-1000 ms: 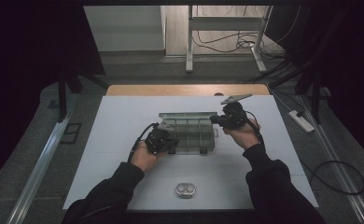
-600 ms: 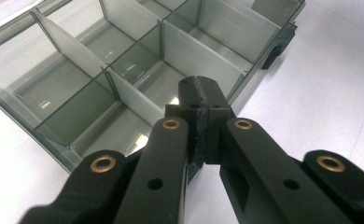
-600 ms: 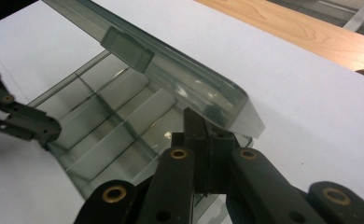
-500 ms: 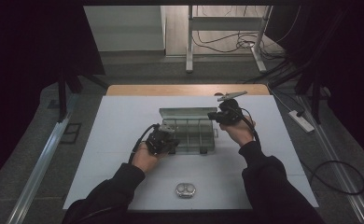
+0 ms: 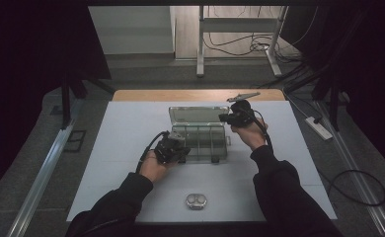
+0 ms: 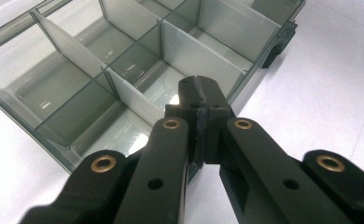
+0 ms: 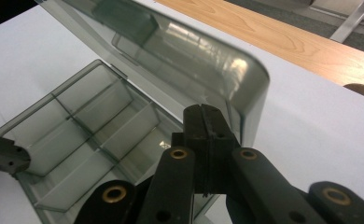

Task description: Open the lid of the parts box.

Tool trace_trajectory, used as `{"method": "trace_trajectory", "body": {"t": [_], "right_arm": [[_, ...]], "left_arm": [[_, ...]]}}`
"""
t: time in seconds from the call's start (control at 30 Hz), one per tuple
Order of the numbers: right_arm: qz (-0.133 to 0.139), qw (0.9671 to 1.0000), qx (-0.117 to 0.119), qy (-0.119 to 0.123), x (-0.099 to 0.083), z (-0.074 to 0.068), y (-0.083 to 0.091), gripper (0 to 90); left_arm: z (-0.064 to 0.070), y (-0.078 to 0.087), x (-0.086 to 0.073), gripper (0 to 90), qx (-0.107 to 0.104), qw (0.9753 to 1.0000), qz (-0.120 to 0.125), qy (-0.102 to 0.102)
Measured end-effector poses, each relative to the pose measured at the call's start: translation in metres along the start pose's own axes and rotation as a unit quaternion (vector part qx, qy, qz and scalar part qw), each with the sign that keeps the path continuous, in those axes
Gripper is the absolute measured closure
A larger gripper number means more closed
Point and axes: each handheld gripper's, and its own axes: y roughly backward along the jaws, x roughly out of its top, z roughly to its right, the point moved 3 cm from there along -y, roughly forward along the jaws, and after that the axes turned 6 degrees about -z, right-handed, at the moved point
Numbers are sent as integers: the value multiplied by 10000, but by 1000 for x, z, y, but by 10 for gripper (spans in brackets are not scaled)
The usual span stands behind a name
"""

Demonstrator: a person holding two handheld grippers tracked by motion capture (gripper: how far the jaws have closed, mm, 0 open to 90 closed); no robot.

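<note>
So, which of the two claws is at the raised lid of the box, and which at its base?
The right claw is at the raised lid; the left claw is at the near-left corner of the compartment box base. Both are shut.

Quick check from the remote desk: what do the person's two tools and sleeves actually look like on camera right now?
Both tools, the left tool and the right tool, are matte black, each with two flat jaws on linkage bars set with brass-coloured rivets. A black cable trails from the left one, and a grey three-cornered plate sits atop the right one. The person wears dark long sleeves; the hands are bare.
</note>
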Motion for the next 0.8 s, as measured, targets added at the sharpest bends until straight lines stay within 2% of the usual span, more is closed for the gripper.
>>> {"method": "trace_trajectory", "body": {"t": [0.8], "right_arm": [[10, 9998, -83, -175, 8, 18, -15, 896]], "left_arm": [[-1, 0, -1, 896, -22, 10000, 28, -6]]}}
